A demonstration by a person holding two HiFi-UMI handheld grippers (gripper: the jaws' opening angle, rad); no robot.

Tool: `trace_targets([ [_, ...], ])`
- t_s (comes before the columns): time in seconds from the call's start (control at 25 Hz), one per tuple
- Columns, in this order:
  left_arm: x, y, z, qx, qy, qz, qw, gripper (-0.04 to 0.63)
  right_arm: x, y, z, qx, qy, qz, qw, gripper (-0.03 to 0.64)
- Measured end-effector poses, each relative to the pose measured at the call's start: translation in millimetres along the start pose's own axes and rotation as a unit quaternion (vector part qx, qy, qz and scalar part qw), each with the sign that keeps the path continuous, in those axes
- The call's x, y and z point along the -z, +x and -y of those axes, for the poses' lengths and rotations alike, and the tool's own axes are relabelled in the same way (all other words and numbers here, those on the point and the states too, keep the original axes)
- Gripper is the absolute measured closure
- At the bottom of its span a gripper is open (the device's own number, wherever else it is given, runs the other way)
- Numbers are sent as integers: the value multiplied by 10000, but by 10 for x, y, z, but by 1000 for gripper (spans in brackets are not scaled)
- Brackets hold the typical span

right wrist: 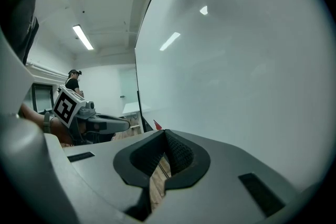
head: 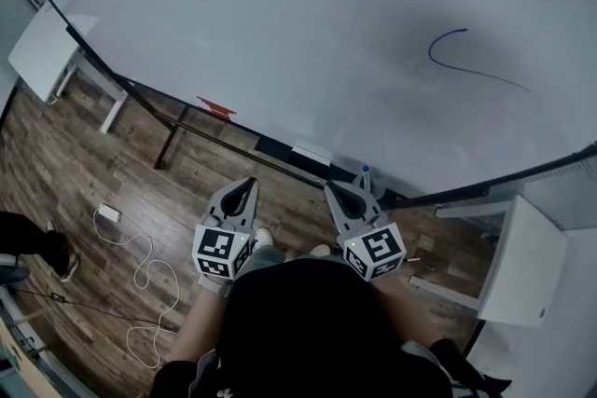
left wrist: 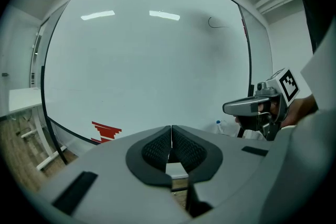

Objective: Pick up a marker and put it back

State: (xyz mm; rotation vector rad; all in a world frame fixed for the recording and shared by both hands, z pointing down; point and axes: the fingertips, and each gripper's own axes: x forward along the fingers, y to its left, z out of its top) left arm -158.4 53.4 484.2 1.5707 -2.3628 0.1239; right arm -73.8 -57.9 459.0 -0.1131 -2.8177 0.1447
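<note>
A large whiteboard (head: 280,14) fills the head view, with a blue curved stroke (head: 464,61) drawn at its upper right. Along its lower ledge (head: 270,147) lie a red striped item (head: 216,106), a white block (head: 312,152) and a small bottle with a blue cap (head: 364,175). I cannot pick out a marker with certainty. My left gripper (head: 249,185) and right gripper (head: 332,190) hover side by side just short of the ledge. Both are shut and hold nothing. In the left gripper view the pads (left wrist: 163,145) meet, with the right gripper (left wrist: 247,107) to the side.
White tables stand at the left (head: 47,51) and the right (head: 527,261) ends of the board. A white cable with a plug block (head: 140,266) loops over the wooden floor. Another person's foot (head: 28,238) shows at the far left.
</note>
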Motion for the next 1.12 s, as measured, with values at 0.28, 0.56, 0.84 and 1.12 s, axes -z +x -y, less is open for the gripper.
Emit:
trace_targets([
  [0.28, 2, 69, 65, 209, 10, -41, 9998, 574, 57, -70, 34, 158, -17, -58, 9999, 591],
  [0.56, 21, 121, 93, 339, 13, -111, 9994, 575, 90, -91, 54, 223, 63, -64, 9997, 591],
  [0.84, 33, 121, 123, 462, 25, -143, 9988, 575, 92, -87, 50, 264, 86, -50, 9996, 591],
  [1.12, 48, 99, 91, 459, 29, -161, 9988, 575, 108, -54, 31, 268, 104, -58, 9996, 591],
])
